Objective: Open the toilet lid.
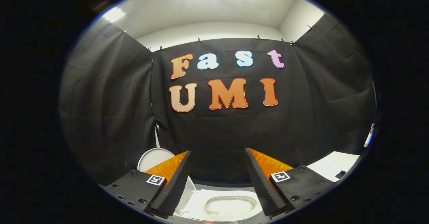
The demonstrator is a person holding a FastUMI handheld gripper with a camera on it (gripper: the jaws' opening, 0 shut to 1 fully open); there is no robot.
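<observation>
Black booth wall, claw wide open — empty, toilet lid raised

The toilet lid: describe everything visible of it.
The toilet lid is a smooth, rounded white panel, plastic by its look. It is already raised, standing up to one side of the open white bowl, close to the black cloth wall. One gripper finger covers its lower part, so its hinge is hidden. A white edge that may be the seat shows just below it. The gripper is open and holds nothing; whether the finger touches the lid cannot be told.
</observation>
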